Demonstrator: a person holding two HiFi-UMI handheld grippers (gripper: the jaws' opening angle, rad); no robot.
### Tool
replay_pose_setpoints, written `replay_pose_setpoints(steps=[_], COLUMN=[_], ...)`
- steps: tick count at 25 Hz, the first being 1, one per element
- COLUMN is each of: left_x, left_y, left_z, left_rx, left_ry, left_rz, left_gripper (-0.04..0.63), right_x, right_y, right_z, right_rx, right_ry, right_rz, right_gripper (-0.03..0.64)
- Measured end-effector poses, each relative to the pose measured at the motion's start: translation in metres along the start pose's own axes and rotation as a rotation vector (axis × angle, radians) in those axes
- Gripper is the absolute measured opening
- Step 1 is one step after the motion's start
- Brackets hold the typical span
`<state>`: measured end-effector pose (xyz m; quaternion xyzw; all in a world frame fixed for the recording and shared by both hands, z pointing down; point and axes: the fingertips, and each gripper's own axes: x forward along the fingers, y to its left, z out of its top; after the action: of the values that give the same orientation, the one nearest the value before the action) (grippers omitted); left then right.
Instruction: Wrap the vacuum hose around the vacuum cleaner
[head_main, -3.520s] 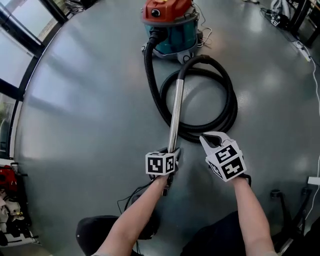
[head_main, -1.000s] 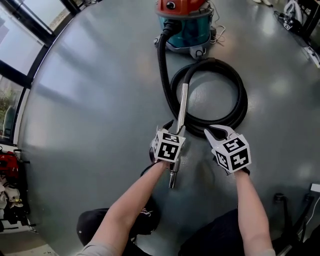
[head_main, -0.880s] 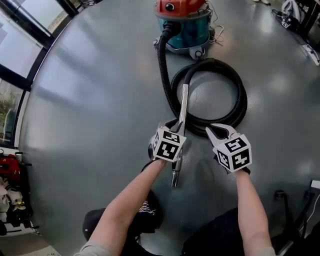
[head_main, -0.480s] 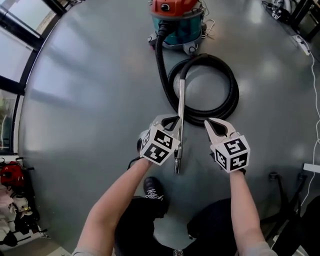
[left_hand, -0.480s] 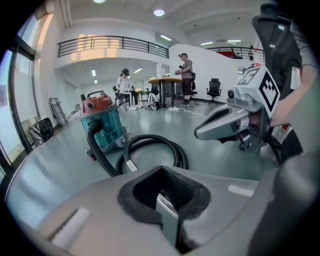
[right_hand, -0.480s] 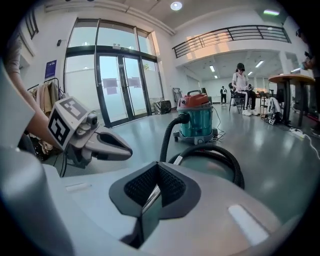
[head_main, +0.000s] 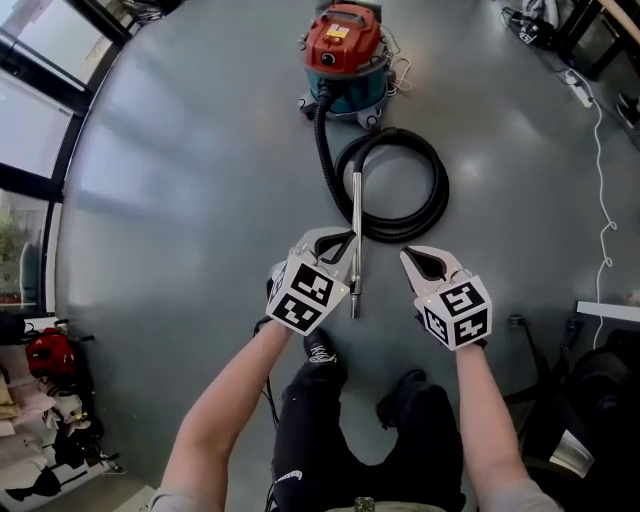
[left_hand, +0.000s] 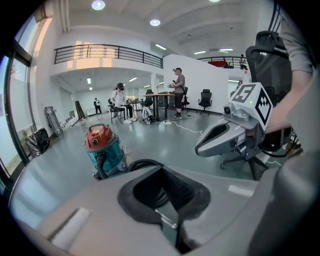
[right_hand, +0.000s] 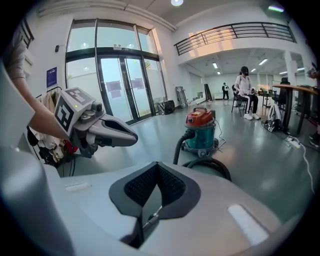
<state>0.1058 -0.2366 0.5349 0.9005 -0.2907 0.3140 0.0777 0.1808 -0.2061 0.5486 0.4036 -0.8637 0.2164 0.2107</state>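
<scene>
My left gripper (head_main: 332, 240) hangs on my side of the vacuum cleaner (head_main: 345, 55), its fingers pressed together on nothing. It is just left of the metal tube (head_main: 356, 205), which lies flat on the floor (head_main: 180, 180) pointing from the cleaner back toward me. The hose (head_main: 440, 195) leaves the cleaner's front and lies in a loose coil just short of it, none of it round the body, so I judge the wrapping has not begun. My right gripper (head_main: 412, 258), right of the tube, is likewise closed and empty, probably poised to reach down.
</scene>
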Motion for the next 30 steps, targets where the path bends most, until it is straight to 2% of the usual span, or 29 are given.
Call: replay_pose_setpoints(steps=[8, 12, 16, 22, 26, 30], left_x=[-0.089, -0.130, -0.170, -0.234, -0.272, -0.302], left_y=[-0.051, -0.081, -0.107, -0.146, -0.161, -0.180], left_z=[0.118, 0.156, 0.189, 0.247, 0.279, 0.313], left_rx=[-0.050, -0.055, -0.104, -0.180, -0.163, -0.135], left_ry=[-0.038, -0.048, -0.067, -0.147, -0.198, -0.251], left_rz=[-0.050, -0.054, -0.063, -0.096, -0.057, -0.056], left_gripper=[0.000, 0.000, 0.000, 0.000, 0.000, 0.000], right_x=[-0.104, -0.154, -0.207, -0.281, -0.323, -0.360], right_y=[0.046, 0.072, 0.097, 0.130, 0.145, 0.156], right_z=[0.112, 0.159, 0.194, 0.241, 0.258, 0.275], right_rx=[0.001, 0.004, 0.002, -0.025, -0.058, -0.070], right_ry=[-0.053, -0.109, -0.149, -0.216, -0.247, -0.298], right_rz=[0.028, 0.043, 0.043, 0.025, 0.020, 0.015], right_gripper=[0.025, 0.026, 0.025, 0.025, 0.025, 0.025])
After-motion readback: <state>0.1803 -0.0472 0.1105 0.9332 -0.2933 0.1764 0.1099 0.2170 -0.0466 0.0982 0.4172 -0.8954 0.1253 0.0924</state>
